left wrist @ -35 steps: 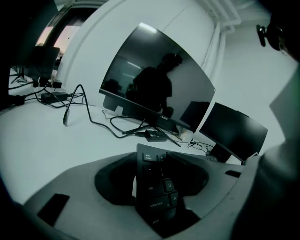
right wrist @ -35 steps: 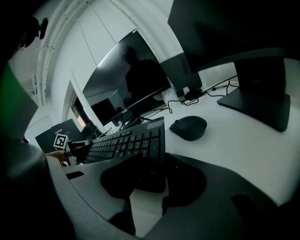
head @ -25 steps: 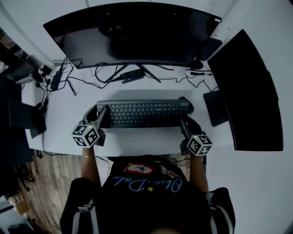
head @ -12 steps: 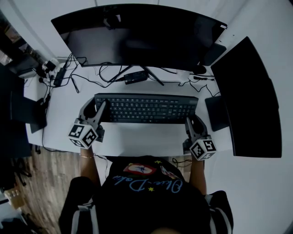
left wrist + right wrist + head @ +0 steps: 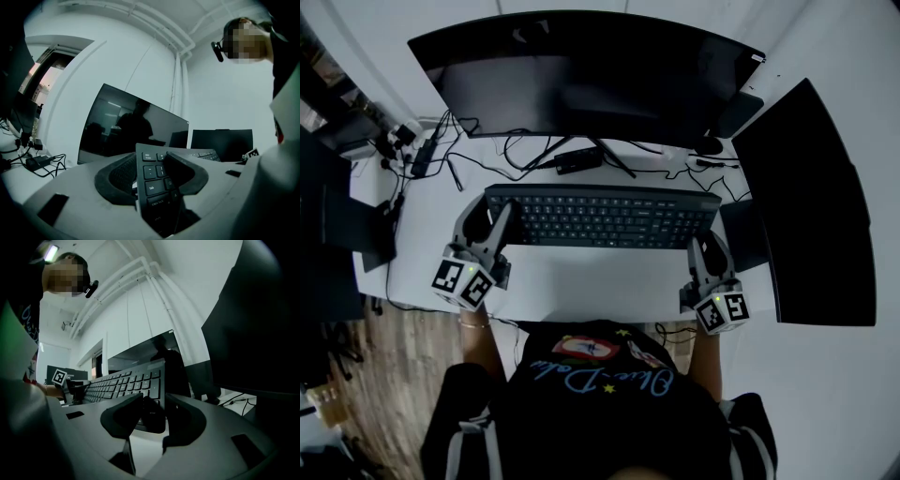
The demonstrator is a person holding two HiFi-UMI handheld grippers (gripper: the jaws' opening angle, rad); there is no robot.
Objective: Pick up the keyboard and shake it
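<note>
**Two grippers clamping the keyboard by its ends**

Both tools are gripping. The left gripper (image 5: 487,217) is closing its jaws on the keyboard (image 5: 602,216) at the left short end, w/ one pad sitting on the key face by the tab row and the other under the base. The right gripper (image 5: 710,244) is doing the same at the right end, pinching the corner edge; jaws are standing mid-width, filled by the board's thickness. The keyboard is hanging between them, in front of the monitor (image 5: 581,75) and above the desk (image 5: 581,286); it's looking clear of the surface, approx level in the head view.

Handling, my guess: it's behaving like a stiff, long plastic slab, prob fairly light, not sagging betw the two holds. Smooth casing is likely making it slippery under a hard shake, so end grips w/ pads well onto the body are looking right; a one-end hold would be levering badly. Keycaps under the left pad are risking presses or popping off. No cord showing from it, can't tell if wireless.

Writing: "tab", "caps lock", "Q", "A" are reading clearly in the left gripper view. No brand showing. Script on the person's shirt (image 5: 600,380) isn't reading reliably. Cubes are carrying square markers only.
</note>
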